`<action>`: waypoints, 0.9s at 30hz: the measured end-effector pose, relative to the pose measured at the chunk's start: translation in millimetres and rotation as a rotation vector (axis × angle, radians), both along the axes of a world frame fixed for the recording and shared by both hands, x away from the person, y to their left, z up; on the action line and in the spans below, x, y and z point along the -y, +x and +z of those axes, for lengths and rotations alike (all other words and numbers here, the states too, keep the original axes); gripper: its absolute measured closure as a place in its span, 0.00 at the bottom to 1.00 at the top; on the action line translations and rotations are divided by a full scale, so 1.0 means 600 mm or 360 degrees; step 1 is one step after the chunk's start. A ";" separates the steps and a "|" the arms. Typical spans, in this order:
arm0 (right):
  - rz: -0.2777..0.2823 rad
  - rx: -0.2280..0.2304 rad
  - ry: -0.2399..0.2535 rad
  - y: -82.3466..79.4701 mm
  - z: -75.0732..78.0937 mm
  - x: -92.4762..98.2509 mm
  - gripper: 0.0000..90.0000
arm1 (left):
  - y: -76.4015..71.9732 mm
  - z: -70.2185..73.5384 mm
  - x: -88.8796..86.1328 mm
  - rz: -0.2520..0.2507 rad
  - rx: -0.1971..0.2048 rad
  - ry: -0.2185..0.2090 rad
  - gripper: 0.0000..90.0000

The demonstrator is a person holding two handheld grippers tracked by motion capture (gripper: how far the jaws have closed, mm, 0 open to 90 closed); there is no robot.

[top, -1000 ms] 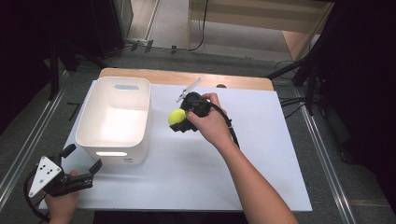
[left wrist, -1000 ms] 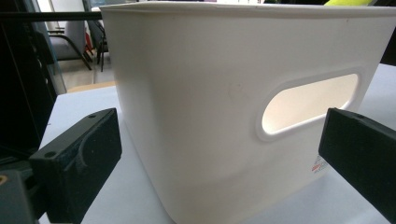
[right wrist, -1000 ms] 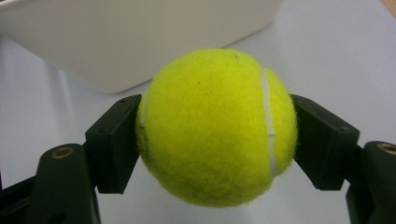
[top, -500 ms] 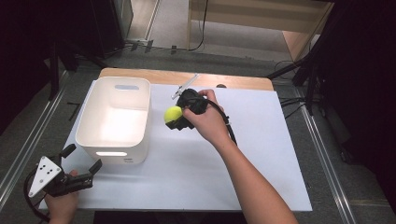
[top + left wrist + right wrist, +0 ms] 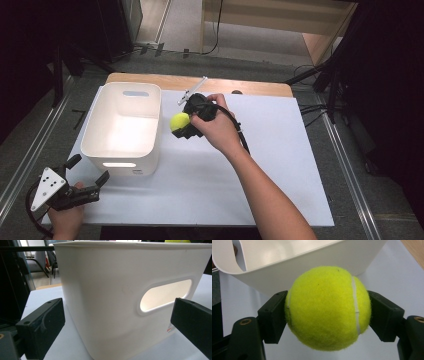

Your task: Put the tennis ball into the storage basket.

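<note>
A yellow tennis ball (image 5: 178, 121) (image 5: 327, 308) is clamped between the two black jaws of my right gripper (image 5: 186, 123) (image 5: 327, 315), held off the sheet just right of the white plastic bin (image 5: 123, 127) (image 5: 294, 255). The ball sits near the bin's right rim. My left gripper (image 5: 87, 172) (image 5: 117, 322) rests at the table's front left corner with its jaws wide apart, nothing between them. It faces the bin's near wall (image 5: 107, 290) and the oval handle slot (image 5: 165, 295).
A white sheet (image 5: 280, 165) covers the table, with a wooden strip (image 5: 250, 86) along the far edge. A small metal piece (image 5: 192, 90) lies on that far edge behind the right hand. Rails run along both table sides.
The right hand has carried the ball a little to the left, closer to the bin's rim. The left gripper has stayed where it was.
</note>
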State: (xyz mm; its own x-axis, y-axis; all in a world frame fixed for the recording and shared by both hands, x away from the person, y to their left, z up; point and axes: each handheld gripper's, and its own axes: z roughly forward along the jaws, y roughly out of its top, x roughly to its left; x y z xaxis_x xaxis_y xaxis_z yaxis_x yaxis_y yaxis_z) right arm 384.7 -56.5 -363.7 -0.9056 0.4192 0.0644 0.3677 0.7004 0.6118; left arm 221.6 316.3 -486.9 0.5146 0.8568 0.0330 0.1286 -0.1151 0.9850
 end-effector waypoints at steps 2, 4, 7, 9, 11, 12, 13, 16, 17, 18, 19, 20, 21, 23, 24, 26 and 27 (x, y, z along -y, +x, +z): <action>0.0018 0.0010 0.0005 0.000 0.005 -0.003 0.25 | 0.000 0.000 0.000 0.0000 0.0000 0.0001 0.00; 0.0017 0.0013 0.0005 0.000 0.007 -0.006 0.25 | 0.000 0.000 0.000 0.0000 0.0000 -0.0001 0.00; 0.0027 0.0016 0.0008 0.000 0.010 -0.010 0.25 | 0.000 0.000 0.000 0.0000 0.0000 -0.0002 0.00; 0.0030 0.0014 0.0009 -0.001 0.011 -0.013 0.25 | 0.000 0.000 0.000 -0.0001 -0.0001 0.0001 0.00; 0.0041 0.0017 0.0012 0.000 0.013 -0.016 0.25 | 0.000 0.000 -0.001 -0.0002 -0.0003 0.0010 0.00; 0.0031 0.0009 0.0010 -0.001 0.014 -0.017 0.25 | 0.000 0.000 -0.001 -0.0002 -0.0003 0.0010 0.00; 0.0031 0.0009 0.0010 -0.001 0.014 -0.017 0.25 | 0.000 0.000 -0.001 -0.0001 -0.0002 0.0008 0.00; 0.0055 0.0020 0.0025 -0.001 0.018 -0.024 0.25 | 0.000 0.000 -0.001 -0.0001 -0.0001 0.0002 0.00; 0.0058 0.0018 0.0021 -0.001 0.020 -0.026 0.25 | 0.000 0.000 -0.001 -0.0001 -0.0001 0.0003 0.00; 0.0058 0.0020 0.0021 -0.001 0.021 -0.028 0.25 | 0.000 0.000 -0.001 -0.0001 -0.0001 0.0001 0.00; 0.0052 0.0011 0.0022 -0.002 0.023 -0.030 0.25 | 0.000 0.001 -0.001 0.0004 -0.0005 0.0001 0.00; 0.0076 0.0025 0.0022 -0.001 0.025 -0.032 0.25 | 0.000 0.001 -0.001 0.0004 -0.0005 -0.0003 0.00; 0.0074 0.0026 0.0026 -0.001 0.026 -0.034 0.25 | 0.000 0.001 -0.001 0.0005 -0.0006 -0.0003 0.00; 0.0087 0.0026 0.0024 -0.001 0.028 -0.038 0.25 | 0.000 0.001 -0.001 0.0003 -0.0005 -0.0007 0.00; 0.0088 0.0025 0.0025 -0.001 0.029 -0.040 0.25 | 0.000 0.001 -0.001 0.0004 -0.0005 -0.0008 0.00; 0.0098 0.0032 0.0025 0.000 0.031 -0.045 0.25 | 0.000 0.001 -0.001 0.0004 -0.0004 -0.0009 0.00; 0.0099 0.0026 0.0025 -0.002 0.032 -0.047 0.25 | 0.000 0.001 -0.001 0.0005 -0.0004 -0.0010 0.00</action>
